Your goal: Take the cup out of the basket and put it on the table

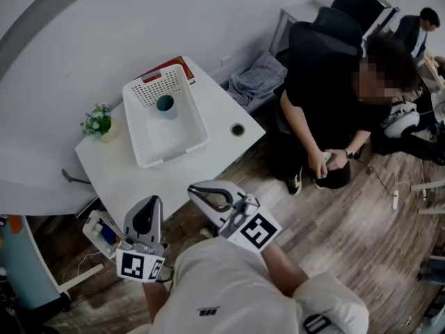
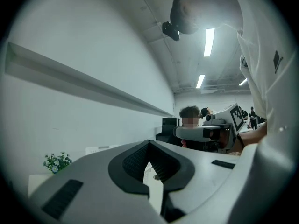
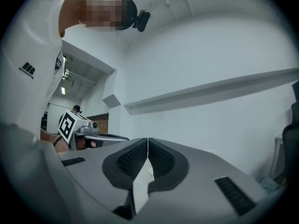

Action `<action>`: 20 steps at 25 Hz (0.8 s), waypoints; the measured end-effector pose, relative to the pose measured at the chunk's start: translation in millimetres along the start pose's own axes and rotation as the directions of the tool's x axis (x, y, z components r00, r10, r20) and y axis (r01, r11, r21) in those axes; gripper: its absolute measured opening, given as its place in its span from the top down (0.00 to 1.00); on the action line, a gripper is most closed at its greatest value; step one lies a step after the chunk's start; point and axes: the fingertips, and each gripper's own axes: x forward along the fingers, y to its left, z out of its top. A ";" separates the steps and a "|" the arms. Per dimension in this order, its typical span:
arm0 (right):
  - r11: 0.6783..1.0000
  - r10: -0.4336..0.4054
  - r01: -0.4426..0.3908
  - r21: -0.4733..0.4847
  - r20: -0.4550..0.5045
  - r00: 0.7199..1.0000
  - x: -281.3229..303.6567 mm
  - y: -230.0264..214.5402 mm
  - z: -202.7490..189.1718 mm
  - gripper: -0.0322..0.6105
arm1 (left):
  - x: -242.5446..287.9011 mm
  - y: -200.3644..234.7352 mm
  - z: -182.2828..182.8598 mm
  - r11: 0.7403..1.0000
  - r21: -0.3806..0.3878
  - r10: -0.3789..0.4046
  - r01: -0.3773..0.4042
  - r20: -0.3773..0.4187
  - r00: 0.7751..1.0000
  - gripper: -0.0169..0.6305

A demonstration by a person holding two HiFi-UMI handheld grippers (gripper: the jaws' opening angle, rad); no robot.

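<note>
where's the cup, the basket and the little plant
cup point(image 1: 166, 108), head view, on its blue side wall
basket point(image 1: 174, 136), head view, on the bare white floor inside it
plant point(image 1: 96, 122), head view, on its green leaves

A white table point(image 1: 139, 179) stands against the wall. A white plastic basket point(image 1: 133, 127) sits mid-top, over a red book point(image 1: 167, 67) – a small potted plant point(image 1: 96, 122) just beside it, a dark ring point(image 1: 238, 129) near the right edge.

Teal cup point(image 1: 165, 104); white, hole-patterned basket point(image 1: 170, 136); white table point(image 1: 139, 183); perhaps a red book point(image 1: 170, 64).
</note>
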 end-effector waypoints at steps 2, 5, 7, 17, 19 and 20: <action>0.999 0.014 -0.017 -0.035 -0.077 0.997 0.5 -8.0 -11.5 0.93 | 6.1 2.8 1.4 1.000 0.001 0.013 -0.013 -0.003 1.000 0.96; 0.993 0.033 -0.055 -0.101 -0.203 0.979 0.5 -17.3 -30.3 0.93 | 15.4 7.4 2.5 1.000 -0.001 0.022 -0.022 -0.003 1.000 0.96; 0.994 0.031 -0.051 -0.098 -0.194 0.980 4.2 -22.4 -29.6 0.93 | 20.0 10.7 2.3 1.000 -0.005 0.025 -0.025 -0.006 1.000 0.96; 0.994 0.001 -0.026 -0.107 -0.232 0.973 26.6 -38.8 -41.3 0.93 | 37.4 36.6 -3.2 1.000 -0.012 -0.010 0.010 -0.002 1.000 0.96; 0.994 -0.008 -0.018 -0.110 -0.236 0.972 34.1 -41.5 -43.7 0.93 | 40.9 45.5 -4.3 1.000 -0.017 -0.020 0.020 0.001 1.000 0.96; 0.994 -0.013 -0.014 -0.111 -0.236 0.972 37.9 -43.1 -44.5 0.93 | 42.9 50.0 -5.1 0.999 -0.019 -0.026 0.026 0.001 1.000 0.96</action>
